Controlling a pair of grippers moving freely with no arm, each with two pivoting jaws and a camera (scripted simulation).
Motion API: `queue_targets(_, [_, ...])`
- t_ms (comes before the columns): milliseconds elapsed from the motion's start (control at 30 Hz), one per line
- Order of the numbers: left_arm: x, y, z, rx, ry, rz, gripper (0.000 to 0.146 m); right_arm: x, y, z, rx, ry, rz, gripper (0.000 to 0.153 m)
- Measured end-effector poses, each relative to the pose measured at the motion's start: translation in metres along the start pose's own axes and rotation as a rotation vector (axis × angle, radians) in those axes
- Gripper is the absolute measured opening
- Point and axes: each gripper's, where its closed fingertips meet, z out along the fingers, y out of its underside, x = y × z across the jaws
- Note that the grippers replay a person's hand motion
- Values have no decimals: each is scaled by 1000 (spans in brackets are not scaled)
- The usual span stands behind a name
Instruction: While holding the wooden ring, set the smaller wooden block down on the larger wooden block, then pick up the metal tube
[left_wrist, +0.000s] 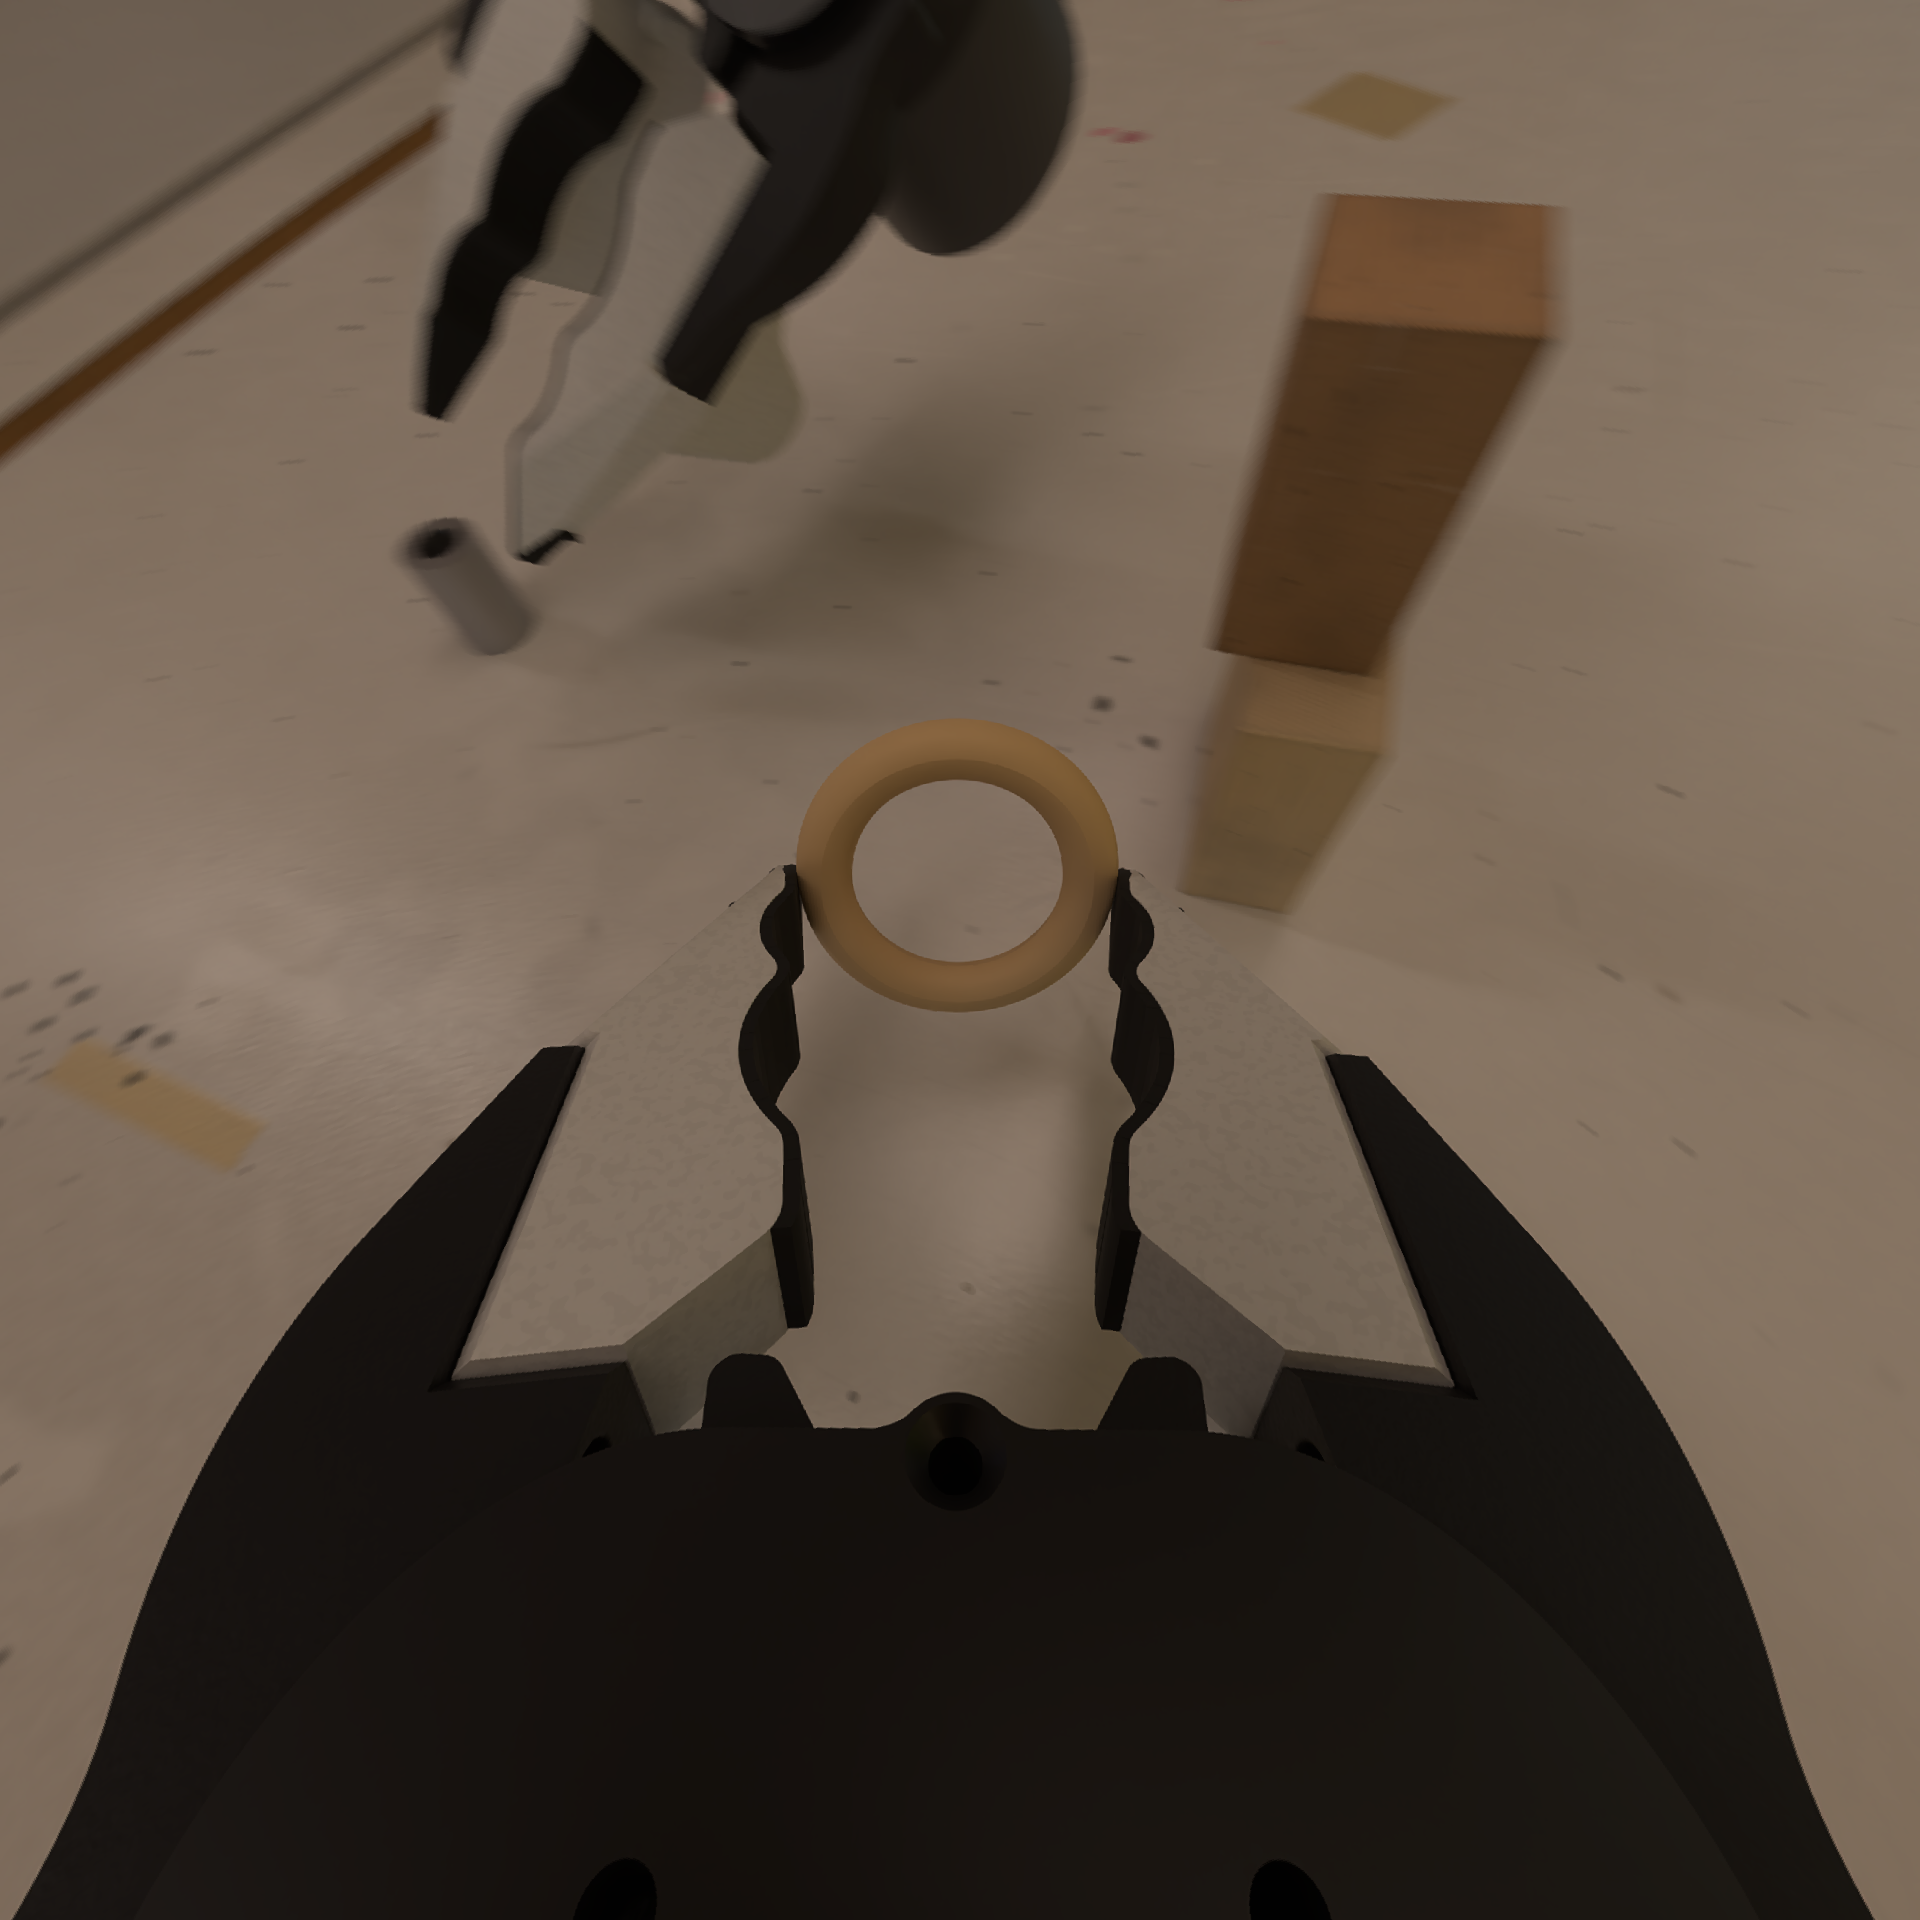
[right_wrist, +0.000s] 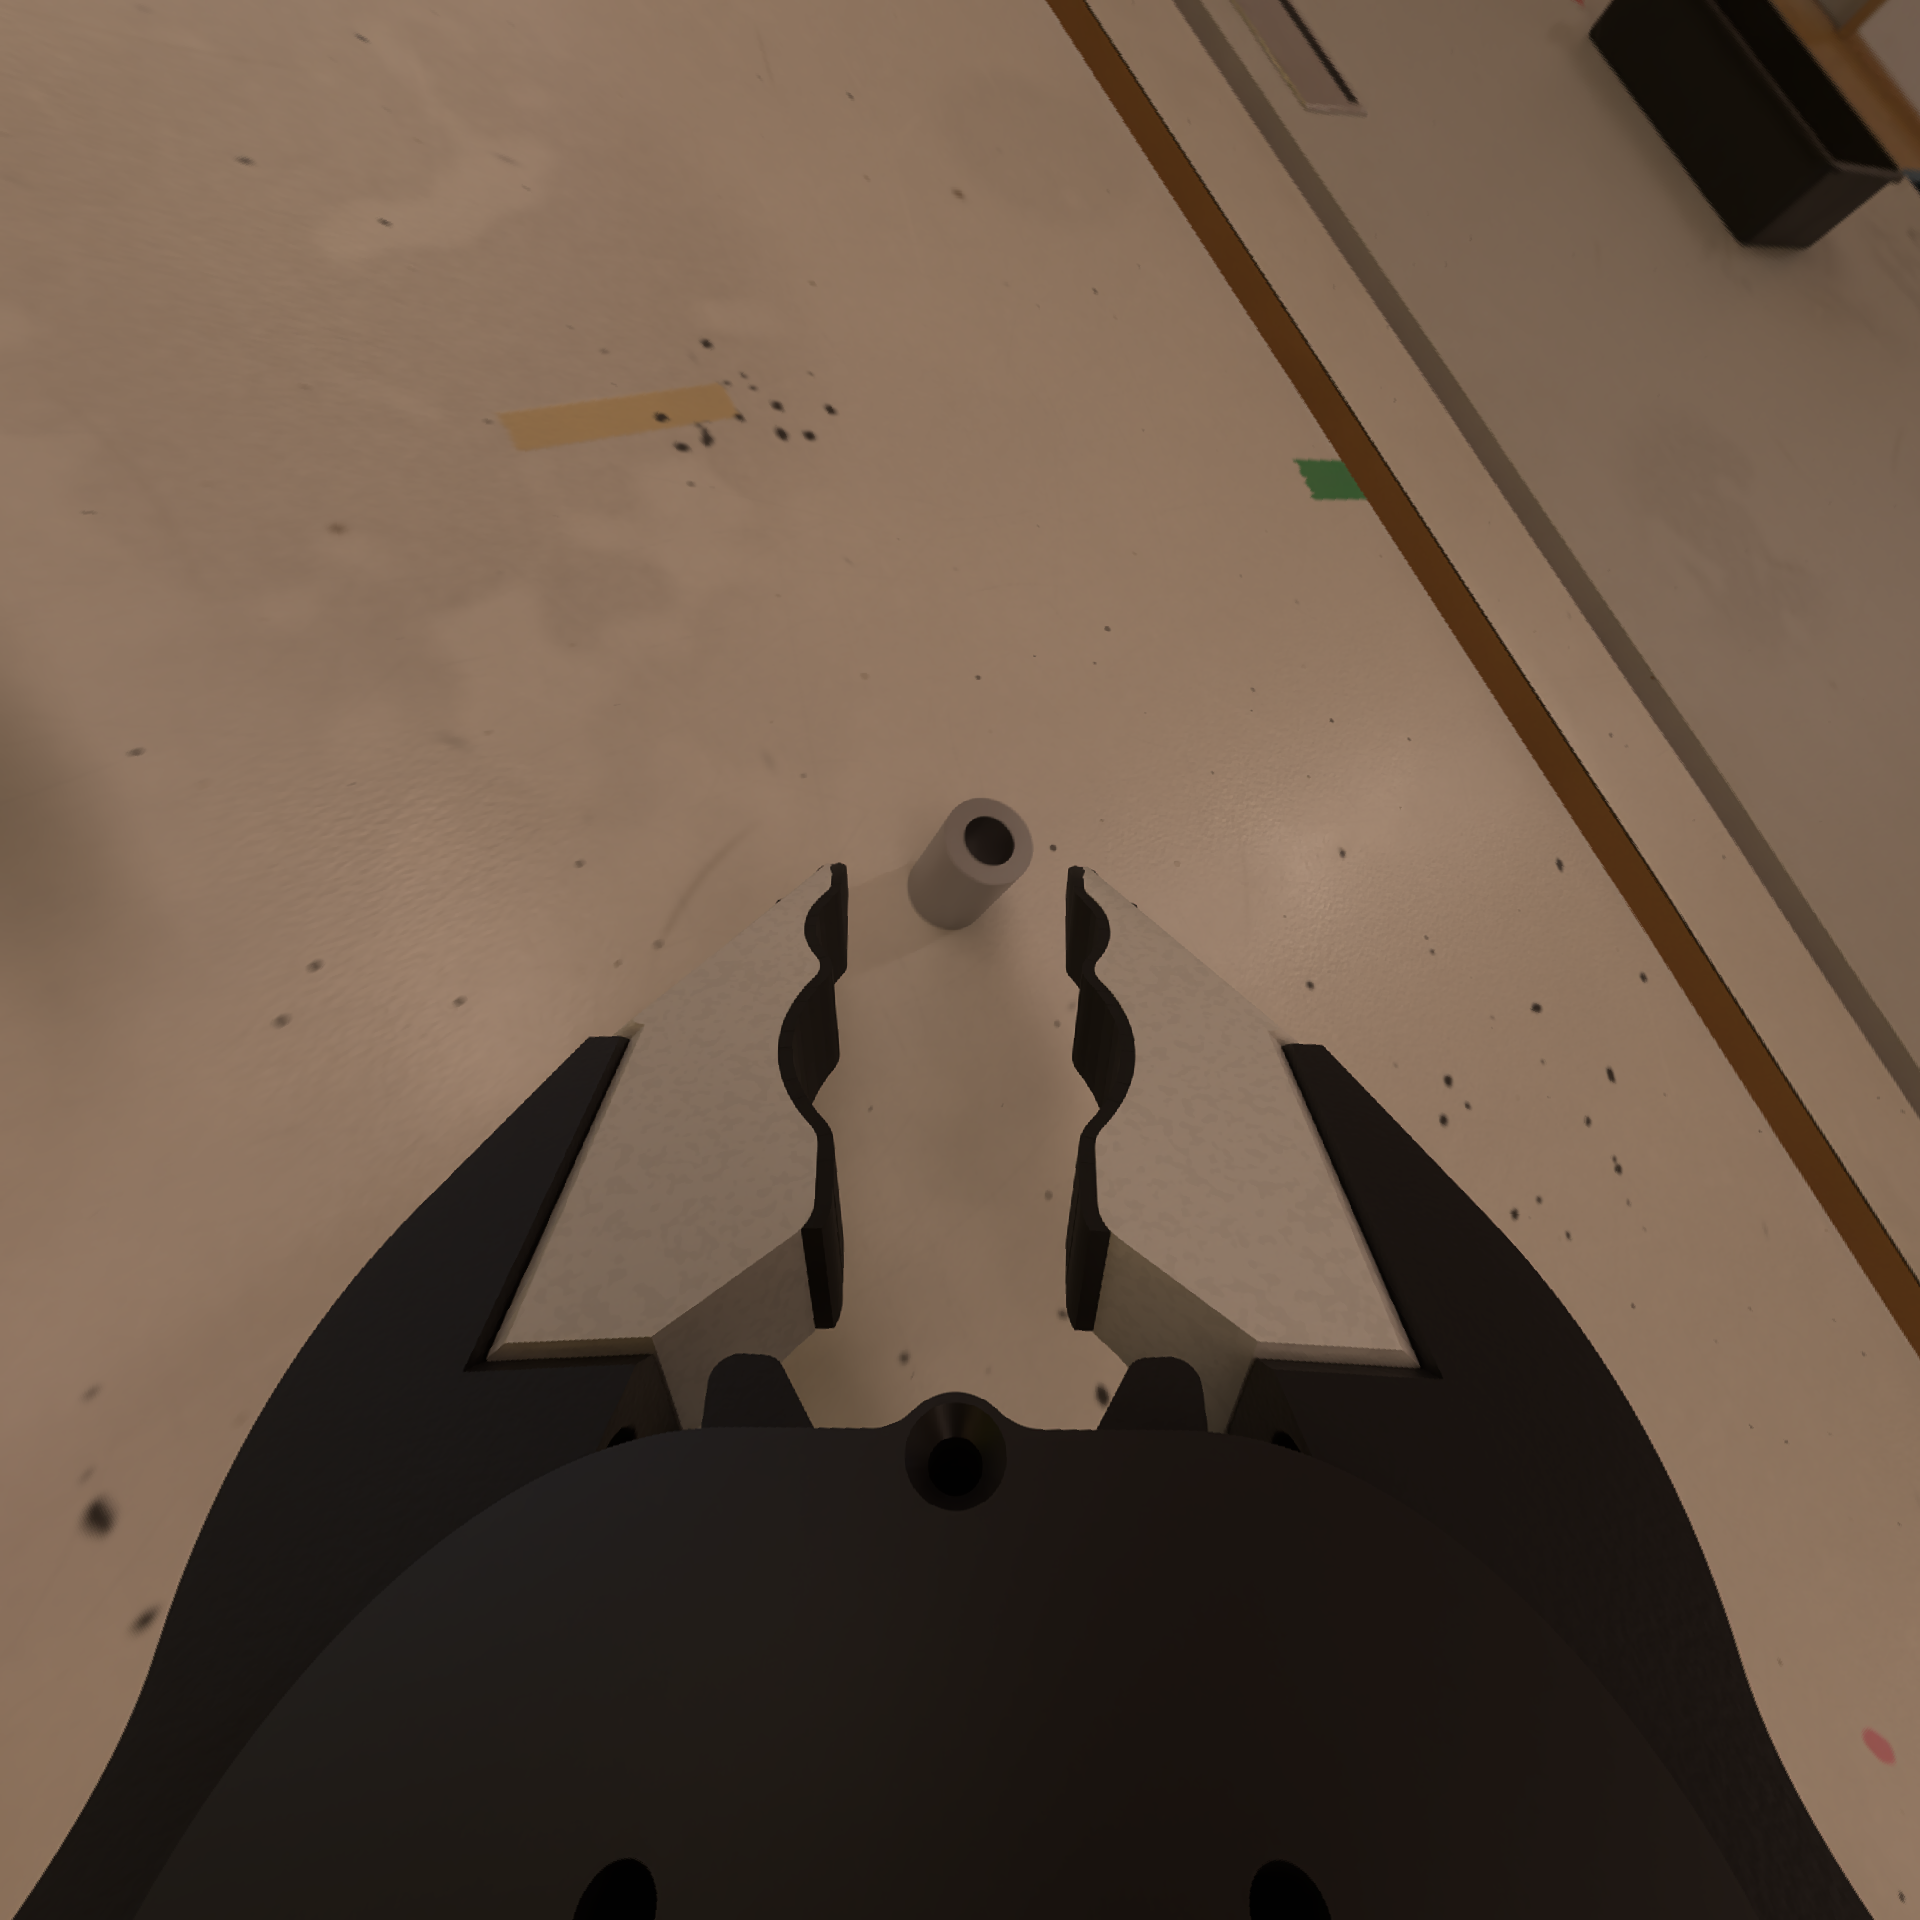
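Note:
My left gripper (left_wrist: 956, 883) is shut on the tan wooden ring (left_wrist: 956, 750), pinched at its two sides and held above the table. To the right, a darker wooden block (left_wrist: 1392, 416) stands upright on a paler wooden block (left_wrist: 1288, 790). The short grey metal tube (left_wrist: 468, 587) stands on the table at the upper left, with my right gripper (left_wrist: 540, 457) just above and beside it. In the right wrist view my right gripper (right_wrist: 956, 878) is open and empty, and the tube (right_wrist: 951, 899) sits right at its fingertips, between them, not gripped.
The table's brown edge strip (right_wrist: 1455, 623) runs diagonally at the right, with floor and a black box (right_wrist: 1745, 135) beyond. Tan tape (right_wrist: 613, 416) and green tape (right_wrist: 1328, 480) lie flat on the speckled tabletop. Another tan tape patch (left_wrist: 156, 1107) lies at the left.

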Motion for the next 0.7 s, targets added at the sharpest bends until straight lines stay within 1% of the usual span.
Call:
queue_targets(67, [-18,-2,7,-8,-114,-21,60,4,2,11,-22,9,8,43])
queue_targets(167, [-43,2,19,-85,-260,-43,60,9,7,23,-59,27,-1,42])
queue_targets(233, [-51,8,30,-146,-267,-71,60,8,10,29,-79,9,6,41])
queue_targets(300, [-63,12,37,-205,-322,-99,60,6,12,34,-86,-20,27,40])
queue_targets(367, [-69,16,43,-255,-320,-155,60,6,13,37,-93,-29,33,39])
queue_targets(467, [-71,15,49,-278,-300,-168,60,6,12,39,-80,-46,30,25])
queue_targets(567, [-71,14,50,-274,-308,-164,60,1,8,36,-57,-75,32,24])
queue_targets(633, [-69,8,42,-247,-313,-162,60,-5,2,26,-25,-110,32,23])
queue_targets(667, [-65,-3,34,-206,-300,-168,60,-9,-1,19,-11,-127,26,23])
queue_targets(700, [-56,-20,24,-133,-258,-166,60,-12,-3,12,2,-140,13,23])
